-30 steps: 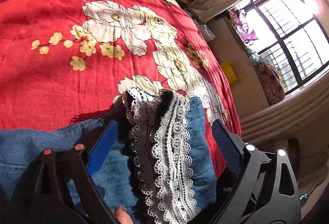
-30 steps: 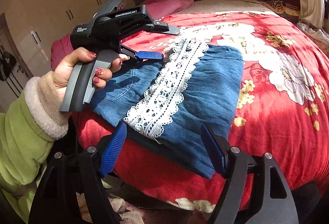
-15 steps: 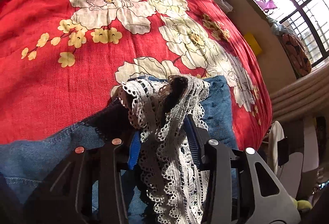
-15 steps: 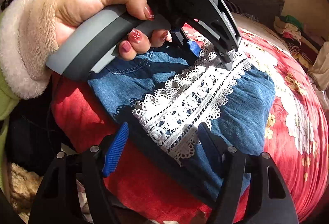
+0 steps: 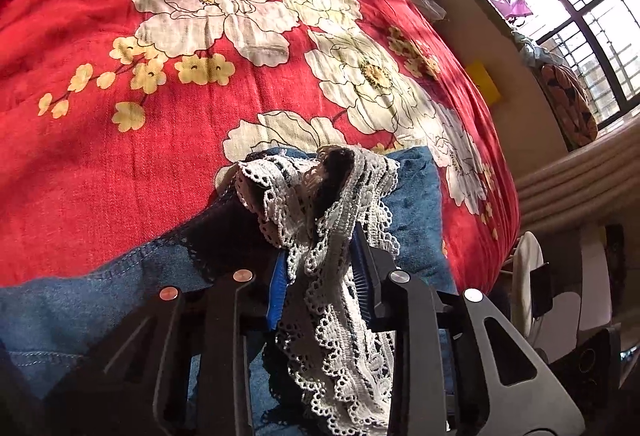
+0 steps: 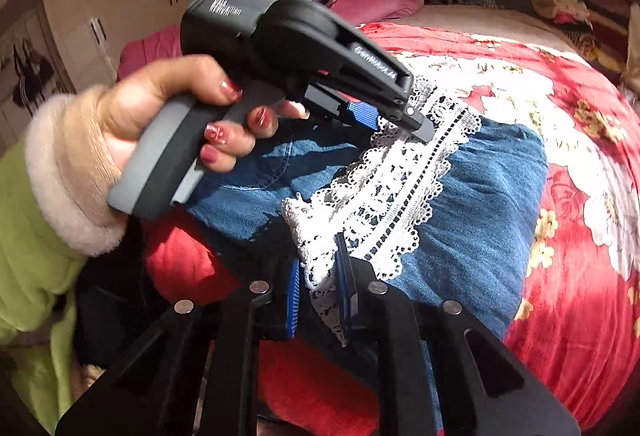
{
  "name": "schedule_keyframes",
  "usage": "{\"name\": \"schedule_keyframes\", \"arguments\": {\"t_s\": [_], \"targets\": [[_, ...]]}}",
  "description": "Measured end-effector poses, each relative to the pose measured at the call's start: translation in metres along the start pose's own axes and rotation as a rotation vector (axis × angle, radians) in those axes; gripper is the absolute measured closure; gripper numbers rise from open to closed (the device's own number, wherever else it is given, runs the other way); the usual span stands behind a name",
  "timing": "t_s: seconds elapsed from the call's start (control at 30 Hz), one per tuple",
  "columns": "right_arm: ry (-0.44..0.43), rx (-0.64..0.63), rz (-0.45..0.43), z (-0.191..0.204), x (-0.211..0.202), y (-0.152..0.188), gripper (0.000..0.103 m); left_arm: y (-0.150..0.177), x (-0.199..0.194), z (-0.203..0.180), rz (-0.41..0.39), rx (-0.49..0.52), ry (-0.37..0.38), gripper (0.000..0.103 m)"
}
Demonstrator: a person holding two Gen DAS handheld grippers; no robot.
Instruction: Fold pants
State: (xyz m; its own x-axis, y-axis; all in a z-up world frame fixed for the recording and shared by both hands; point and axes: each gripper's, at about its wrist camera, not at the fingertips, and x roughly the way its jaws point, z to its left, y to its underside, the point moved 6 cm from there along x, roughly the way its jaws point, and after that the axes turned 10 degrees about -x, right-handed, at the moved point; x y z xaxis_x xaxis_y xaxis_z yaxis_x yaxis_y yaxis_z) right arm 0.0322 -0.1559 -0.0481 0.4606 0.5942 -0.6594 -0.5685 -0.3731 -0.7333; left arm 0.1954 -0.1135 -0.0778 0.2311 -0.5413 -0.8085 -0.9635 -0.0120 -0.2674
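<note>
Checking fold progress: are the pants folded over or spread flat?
Folded over: the denim pants lie doubled on the bedspread, lace hem on top.

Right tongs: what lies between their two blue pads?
In the right wrist view, the white lace trim of the jeans lies pinched between the right tongs.

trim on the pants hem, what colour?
White lace trim on blue denim pants, clearest in the right wrist view.

Blue denim pants (image 6: 480,203), white lace trim (image 6: 384,191); red bedspread (image 5: 120,155), cream-yellow flowers, possibly peonies.
</note>
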Motion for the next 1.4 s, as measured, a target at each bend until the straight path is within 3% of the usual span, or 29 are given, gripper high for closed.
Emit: {"name": "schedule_keyframes", "arguments": {"t_s": [0.13, 0.27, 0.37, 0.47, 0.6, 0.63, 0.77, 0.87, 0.93, 1.07, 1.4], "targets": [[-0.074, 0.029, -0.008, 0.004, -0.01, -0.001, 0.089, 0.004, -0.004, -0.001, -0.003, 0.005, 0.012, 0.082], [-0.091, 0.001, 0.037, 0.006, 0.005, 0.001, 0.089, 0.007, -0.006, 0.01, -0.008, -0.021, 0.012, 0.082], [-0.057, -0.041, 0.098, 0.006, 0.028, 0.009, 0.089, 0.009, -0.005, 0.017, -0.011, -0.032, 0.013, 0.082], [-0.032, -0.055, 0.111, 0.007, 0.037, 0.015, 0.082, 0.008, -0.004, 0.02, -0.018, -0.04, 0.024, 0.082], [-0.051, -0.056, 0.068, 0.015, 0.021, 0.008, 0.041, 0.004, -0.003, 0.02, -0.036, -0.039, 0.021, 0.086], [-0.047, -0.066, 0.048, 0.018, 0.014, 0.006, 0.04, 0.002, -0.004, 0.02, -0.042, -0.043, 0.024, 0.087], [-0.033, -0.043, -0.007, 0.014, 0.0, -0.002, 0.04, -0.002, -0.006, 0.018, -0.067, -0.028, 0.025, 0.088], [-0.004, -0.007, 0.037, 0.001, 0.012, -0.003, 0.043, -0.001, -0.004, 0.018, -0.072, -0.017, 0.0, 0.088], [-0.027, 0.01, 0.088, -0.003, 0.025, 0.001, 0.061, 0.0, -0.003, 0.018, -0.081, 0.001, -0.024, 0.088], [-0.04, 0.008, 0.158, 0.005, 0.048, 0.016, 0.062, 0.0, -0.001, 0.016, -0.09, 0.026, -0.055, 0.086], [-0.011, -0.018, 0.159, 0.016, 0.047, 0.02, 0.058, 0.003, -0.003, 0.013, -0.111, 0.05, -0.084, 0.085]]}}
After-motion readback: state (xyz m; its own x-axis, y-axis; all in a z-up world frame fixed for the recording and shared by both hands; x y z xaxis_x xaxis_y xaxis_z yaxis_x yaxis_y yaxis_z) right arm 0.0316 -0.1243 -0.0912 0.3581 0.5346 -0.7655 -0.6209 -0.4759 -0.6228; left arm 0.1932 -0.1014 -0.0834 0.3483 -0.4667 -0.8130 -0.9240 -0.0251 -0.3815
